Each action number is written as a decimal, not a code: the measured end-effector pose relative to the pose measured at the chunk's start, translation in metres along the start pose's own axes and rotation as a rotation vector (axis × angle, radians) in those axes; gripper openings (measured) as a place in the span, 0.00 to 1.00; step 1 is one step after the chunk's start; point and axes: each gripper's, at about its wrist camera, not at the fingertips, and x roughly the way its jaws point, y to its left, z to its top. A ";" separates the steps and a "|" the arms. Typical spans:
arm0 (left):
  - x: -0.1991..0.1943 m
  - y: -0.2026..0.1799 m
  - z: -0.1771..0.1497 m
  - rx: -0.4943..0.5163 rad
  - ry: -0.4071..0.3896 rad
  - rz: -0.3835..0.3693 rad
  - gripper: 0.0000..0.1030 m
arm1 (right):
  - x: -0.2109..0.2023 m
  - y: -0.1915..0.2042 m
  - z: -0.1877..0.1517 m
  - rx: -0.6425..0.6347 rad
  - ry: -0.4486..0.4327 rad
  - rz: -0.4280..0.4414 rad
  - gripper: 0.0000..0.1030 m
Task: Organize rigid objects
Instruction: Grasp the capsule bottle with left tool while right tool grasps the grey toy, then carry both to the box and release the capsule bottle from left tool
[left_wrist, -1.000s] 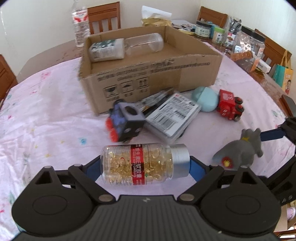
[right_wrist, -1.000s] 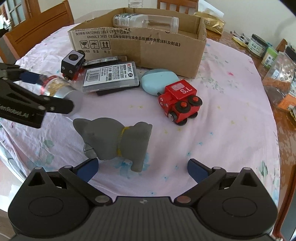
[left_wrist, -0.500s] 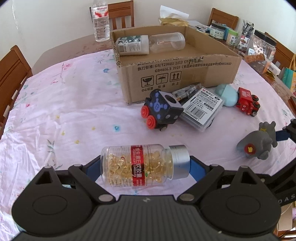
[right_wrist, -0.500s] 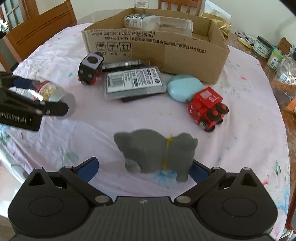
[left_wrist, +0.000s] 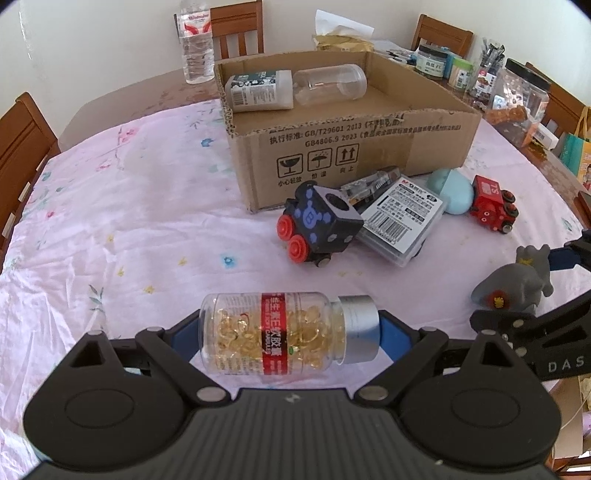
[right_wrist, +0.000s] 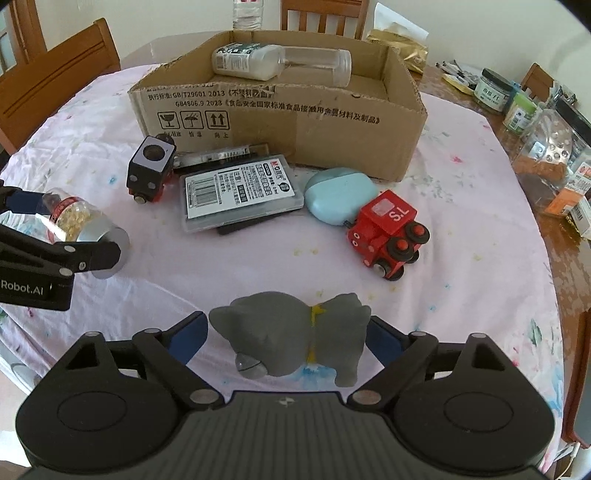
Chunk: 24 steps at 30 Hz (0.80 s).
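Capsules fill the bottle (left_wrist: 284, 332) clamped sideways in the left gripper (left_wrist: 288, 332), low centre of its frame (cap to the right). The grey toy (right_wrist: 295, 343) is pinched in the right gripper (right_wrist: 286, 341), bottom centre; the box (right_wrist: 295, 122) sits upper centre.

Supporting surface: a table (left_wrist: 122, 92) covered by a pink floral cloth (left_wrist: 129, 206). Resting directly on the cloth: an open cardboard box (left_wrist: 354, 147); a black toy train block (left_wrist: 319, 227) near its front; a clear plastic case (left_wrist: 402, 221); a pale blue oval case (left_wrist: 452, 192); a red toy engine (left_wrist: 493, 205). On bare wood: a water bottle (left_wrist: 195, 40) and jars (left_wrist: 524, 88).
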 end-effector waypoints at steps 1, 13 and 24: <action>0.001 0.001 0.000 -0.004 0.006 -0.006 0.92 | 0.000 0.000 0.001 0.000 0.002 -0.007 0.87; 0.000 0.003 0.004 0.025 0.031 -0.044 0.90 | -0.001 0.003 0.003 -0.010 0.028 -0.024 0.75; -0.027 0.007 0.023 0.098 0.030 -0.112 0.90 | -0.030 -0.006 0.025 -0.070 0.001 -0.013 0.74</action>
